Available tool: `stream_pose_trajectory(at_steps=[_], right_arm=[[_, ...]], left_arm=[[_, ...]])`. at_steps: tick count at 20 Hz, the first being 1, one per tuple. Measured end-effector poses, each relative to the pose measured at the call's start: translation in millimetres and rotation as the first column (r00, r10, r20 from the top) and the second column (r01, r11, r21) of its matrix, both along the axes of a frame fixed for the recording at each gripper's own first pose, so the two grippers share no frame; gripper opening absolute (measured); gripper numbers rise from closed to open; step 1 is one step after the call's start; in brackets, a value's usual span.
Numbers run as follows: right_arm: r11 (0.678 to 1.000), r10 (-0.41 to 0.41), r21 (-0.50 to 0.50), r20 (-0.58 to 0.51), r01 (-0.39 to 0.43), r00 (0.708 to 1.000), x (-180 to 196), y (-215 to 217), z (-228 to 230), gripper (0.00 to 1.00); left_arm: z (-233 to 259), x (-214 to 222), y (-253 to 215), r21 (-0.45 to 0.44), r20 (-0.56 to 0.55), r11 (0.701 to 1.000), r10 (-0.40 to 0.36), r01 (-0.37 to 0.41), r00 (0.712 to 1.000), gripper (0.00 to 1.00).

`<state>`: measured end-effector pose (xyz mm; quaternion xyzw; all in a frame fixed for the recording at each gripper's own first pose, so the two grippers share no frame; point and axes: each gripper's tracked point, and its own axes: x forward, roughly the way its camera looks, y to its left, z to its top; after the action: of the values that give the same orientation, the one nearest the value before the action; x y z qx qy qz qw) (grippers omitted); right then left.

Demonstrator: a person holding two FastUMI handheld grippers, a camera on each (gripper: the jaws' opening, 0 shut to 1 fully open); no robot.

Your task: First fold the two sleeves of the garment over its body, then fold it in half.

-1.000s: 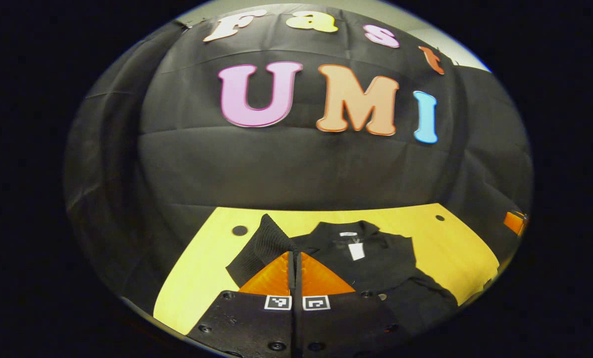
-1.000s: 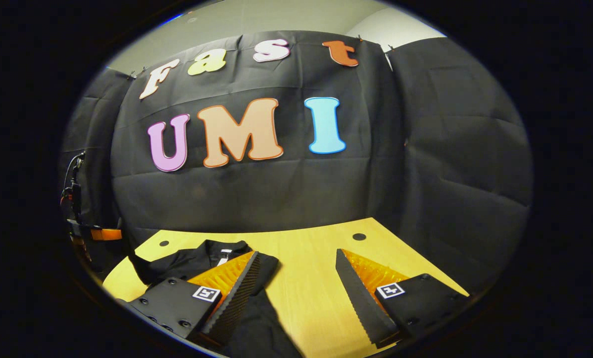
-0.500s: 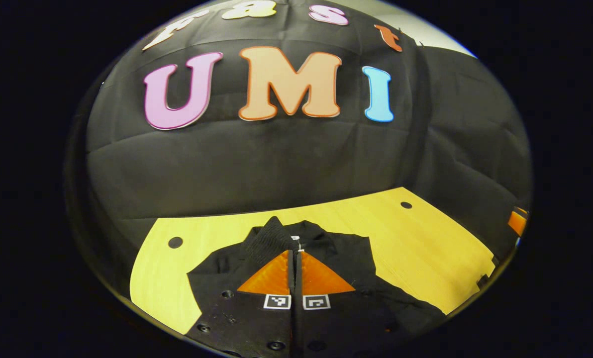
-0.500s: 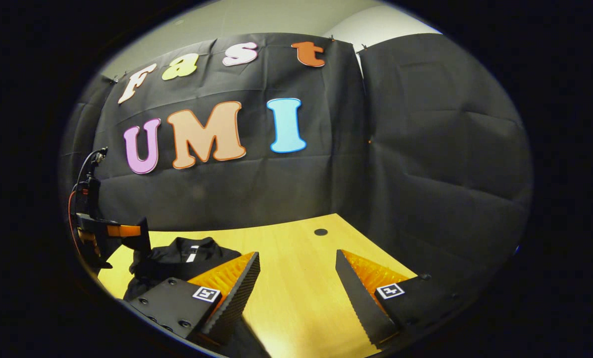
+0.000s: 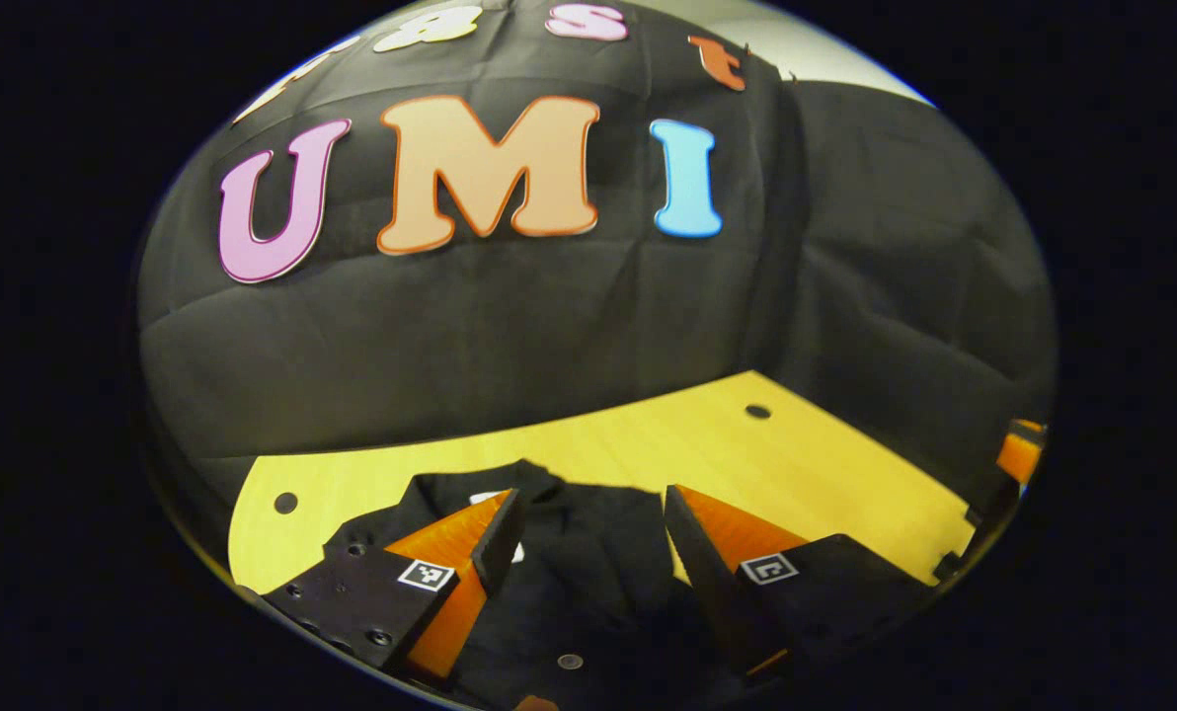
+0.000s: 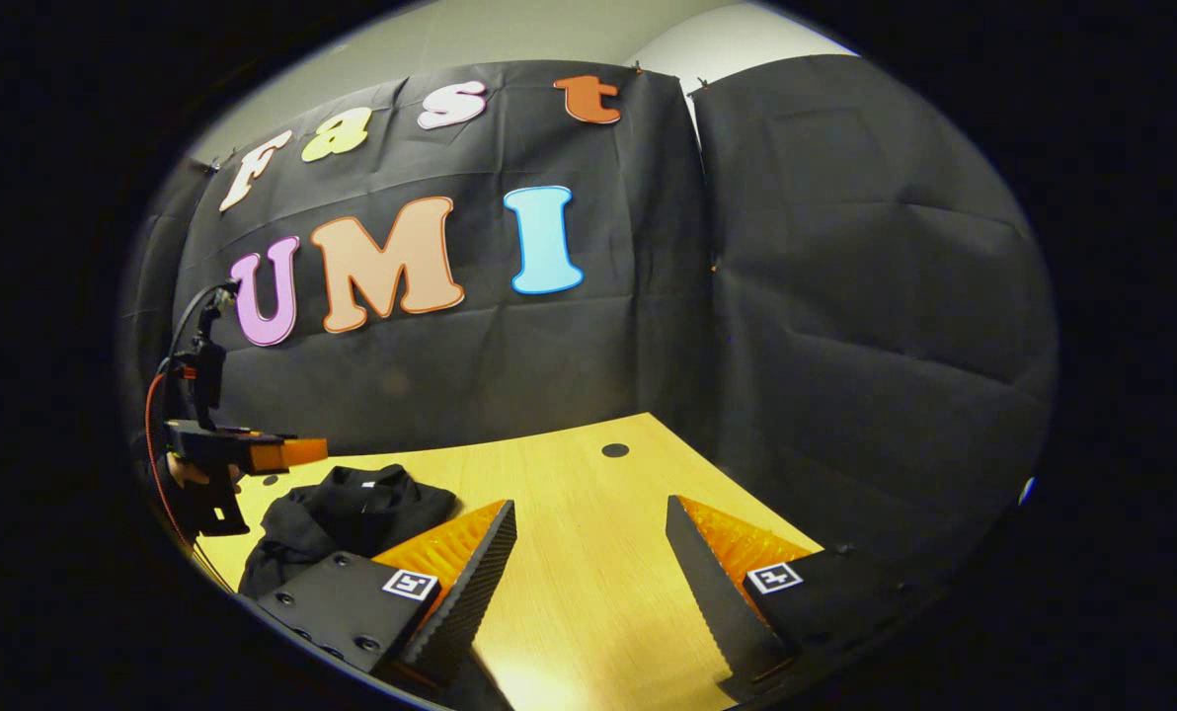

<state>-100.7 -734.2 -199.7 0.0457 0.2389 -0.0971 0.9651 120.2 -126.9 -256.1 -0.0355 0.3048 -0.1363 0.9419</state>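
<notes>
**Both tongs released, garment bunched on bench**

Left tongs (image 5: 588, 533): spread wide, nothing between the fingers. Hovering just above the garment (image 5: 588, 583), fingers straddling its dark cloth in the left gripper view. Contact with the fabric: cannot tell. Same tongs also seen from the right gripper view (image 6: 253, 454), at the far left, raised over the garment's left edge, held by a hand (image 6: 189, 474) partly hidden behind the body of the tool; cable looping up from its top.

Right tongs (image 6: 588, 563): spread wide, gripping nothing. Positioned over bare bench (image 6: 588, 513) to the right of the garment, with the left-hand finger overlapping the garment's near edge in the picture; touching or not, cannot tell.

Garment (image 6: 352, 513): black, lying on the bench in a rumpled heap rather than flat. Collar toward the booth wall, a small white tag (image 5: 495, 499) visible at the neck, partly behind a finger of the left tongs. One small round button (image 5: 570, 661) visible on the near part of the cloth. Sleeves not distinguishable within the dark folds.

Bench: pale wood, with round dark holes (image 5: 757, 411) beyond the garment to the right and (image 5: 285, 503) to its left. Black cloth wall directly behind the bench.
</notes>
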Motion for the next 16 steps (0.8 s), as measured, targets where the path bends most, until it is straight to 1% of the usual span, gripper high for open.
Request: stream_pose_trajectory(at_steps=[1,2,4,5,6,8,10,13,14,15,16], right_arm=[[1.0,0.023,0.005,-0.003,-0.023,1.0,3.6,4.0,-3.7,0.98],[0.999,0.05,0.015,-0.008,-0.05,0.999,6.7,9.1,-7.5,0.98],[0.992,0.116,0.041,-0.017,-0.115,0.993,11.5,23.1,-15.2,0.98],[0.988,0.149,0.051,-0.022,-0.148,0.989,12.8,30.1,-18.3,0.98],[0.983,0.179,0.055,-0.024,-0.178,0.984,13.5,37.2,-20.9,0.98],[0.974,0.221,0.061,-0.025,-0.22,0.975,12.6,52.1,-21.9,0.98],[0.967,0.25,0.064,-0.019,-0.248,0.968,8.0,70.2,-21.4,0.98],[0.96,0.277,0.048,-0.028,-0.275,0.96,-6.3,94.8,-21.5,0.98],[0.959,0.283,0.042,-0.037,-0.281,0.958,-14.6,101.4,-23.8,0.94],[0.958,0.288,0.028,-0.05,-0.287,0.956,-22.0,106.7,-27.0,0.98],[0.957,0.291,0.012,-0.072,-0.291,0.954,-30.4,110.9,-32.8,0.98]], left_arm=[[14.1,-2.8,7.7,0.003,0.036,1.0,0.015,-0.015,0.999,0.94],[24.9,-9.9,22.5,0.02,0.067,0.999,0.039,-0.04,0.997,0.94],[45.9,-29.4,61.1,0.061,0.118,0.991,0.111,-0.119,0.987,0.94],[54.7,-42.3,81.1,0.07,0.134,0.984,0.153,-0.163,0.979,1.0],[61.9,-58.4,101.2,0.083,0.149,0.975,0.191,-0.205,0.97,0.94],[70.8,-96.2,139.7,0.123,0.15,0.954,0.254,-0.273,0.955,0.93],[75.2,-135.1,168.7,0.149,0.14,0.936,0.3,-0.319,0.944,0.93],[69.4,-190.7,200.5,0.16,0.085,0.92,0.348,-0.357,0.934,0.93],[65.8,-209.0,209.5,0.168,0.07,0.915,0.36,-0.367,0.93,0.93],[60.9,-227.8,217.9,0.176,0.051,0.91,0.373,-0.376,0.926,0.93],[54.2,-246.3,225.4,0.181,0.03,0.906,0.384,-0.383,0.923,0.93]])
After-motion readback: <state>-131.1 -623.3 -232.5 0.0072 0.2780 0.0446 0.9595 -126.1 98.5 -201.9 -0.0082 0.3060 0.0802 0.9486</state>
